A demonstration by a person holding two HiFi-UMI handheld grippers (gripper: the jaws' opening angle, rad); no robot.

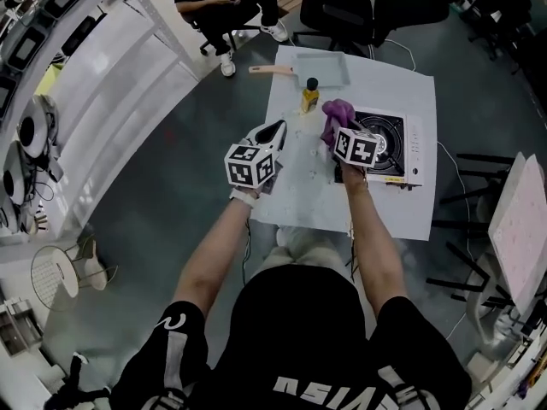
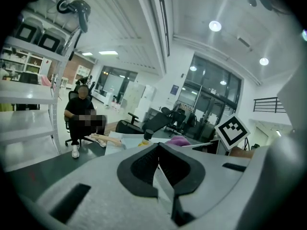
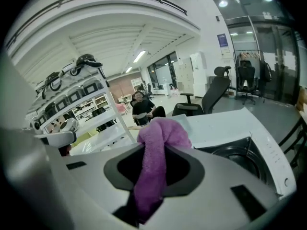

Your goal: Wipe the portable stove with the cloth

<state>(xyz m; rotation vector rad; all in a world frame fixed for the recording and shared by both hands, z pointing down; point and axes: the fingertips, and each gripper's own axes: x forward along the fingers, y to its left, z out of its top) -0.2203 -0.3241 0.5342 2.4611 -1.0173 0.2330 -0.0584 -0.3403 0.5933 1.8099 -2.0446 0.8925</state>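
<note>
Right gripper view: right gripper (image 3: pixel 153 159) jaws clamp the purple cloth (image 3: pixel 163 131), bunched past their tips.

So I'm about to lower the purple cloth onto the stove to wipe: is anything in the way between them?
Nothing visible. The right hand-held gripper holds the cloth right at the stove's left edge. The yellow bottle stands on the table farther left, clear of the path.
</note>
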